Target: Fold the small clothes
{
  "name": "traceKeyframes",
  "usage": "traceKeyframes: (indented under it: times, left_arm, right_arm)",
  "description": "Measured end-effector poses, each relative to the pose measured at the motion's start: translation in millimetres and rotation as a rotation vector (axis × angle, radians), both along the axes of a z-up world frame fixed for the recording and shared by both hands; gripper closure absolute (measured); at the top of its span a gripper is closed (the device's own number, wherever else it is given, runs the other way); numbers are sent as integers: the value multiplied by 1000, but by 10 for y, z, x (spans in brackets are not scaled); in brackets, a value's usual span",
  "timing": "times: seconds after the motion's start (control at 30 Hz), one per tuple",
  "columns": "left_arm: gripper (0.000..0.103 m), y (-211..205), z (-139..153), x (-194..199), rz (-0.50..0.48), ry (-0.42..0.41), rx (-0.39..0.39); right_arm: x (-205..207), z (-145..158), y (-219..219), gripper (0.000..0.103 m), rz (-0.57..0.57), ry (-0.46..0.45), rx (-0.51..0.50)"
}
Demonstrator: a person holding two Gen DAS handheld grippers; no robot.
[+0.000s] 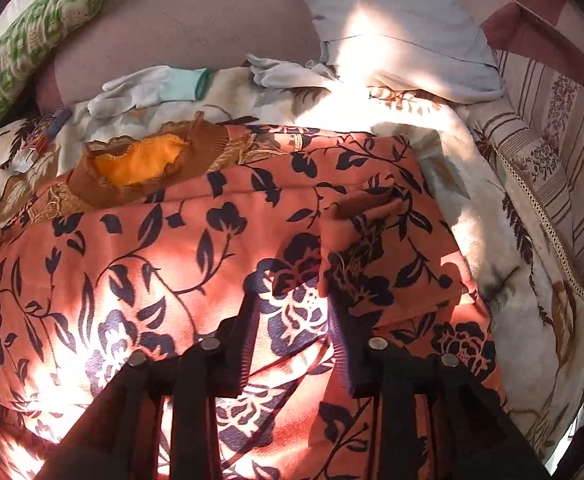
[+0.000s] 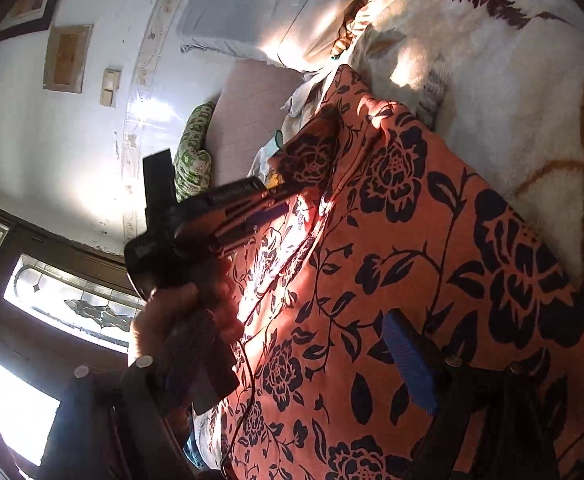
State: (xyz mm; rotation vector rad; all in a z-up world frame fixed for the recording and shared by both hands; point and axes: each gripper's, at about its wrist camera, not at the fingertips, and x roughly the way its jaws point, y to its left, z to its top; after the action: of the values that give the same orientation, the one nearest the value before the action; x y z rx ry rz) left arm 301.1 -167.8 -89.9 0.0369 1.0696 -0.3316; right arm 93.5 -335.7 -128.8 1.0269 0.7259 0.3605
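One orange cloth garment with a dark navy flower print lies spread on the cream fleecy blanket. Both hand-held grippers, left and right, stand apart above it, gripping nothing.

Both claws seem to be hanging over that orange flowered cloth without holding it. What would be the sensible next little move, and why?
Probably lower the left gripper onto the loose flap of the orange flowered cloth and pinch it. Its jaws stand apart with nothing clamped, and that flap lies rumpled just ahead, spoiling an otherwise flat fold.
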Motion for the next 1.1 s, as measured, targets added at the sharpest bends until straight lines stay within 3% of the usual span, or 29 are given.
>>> traceKeyframes:
  times: [0.07,0.17,0.3,0.37,0.43,0.63,0.73,0.8,0.87,0.9,0.93,1.1]
  left_arm:
    - [36,203,211,-146,10,-68,-35]
    - [16,684,545,-272,49,-191,-80]
    - [16,1432,546,-324,177,-256,-27]
    - [16,1802,381,-303,258,-229,21]
    - [16,2145,176,-263,331,-183,15]
    - [16,2732,-280,-250,456,-109,-65]
    - [16,2841,-440,-234,471,-91,-92]
    - [16,2818,-402,-202,471,-87,-81]
    - [16,2805,-414,-181,456,-78,-79]
    - [16,2806,-423,-177,455,-77,-77]
    - [16,2809,-418,-180,452,-78,-76]
    - [15,2804,-429,-188,457,-100,-63]
  right_arm:
    - [1,1,-7,15,-5,-3,-10]
    - [5,17,20,15,-8,-5,-51]
    - [11,107,72,15,-17,-3,-158]
    - [78,200,91,15,-16,-14,-195]
    - [254,340,81,15,-5,-26,-276]
    - [1393,672,-40,15,82,-11,-445]
    - [1969,553,32,16,131,105,-538]
    - [2238,364,87,27,162,200,-615]
    - [2378,165,138,80,193,298,-674]
    - [2401,146,178,82,196,317,-730]
    - [2418,174,233,92,216,310,-763]
    - [2421,767,601,93,227,141,-973]
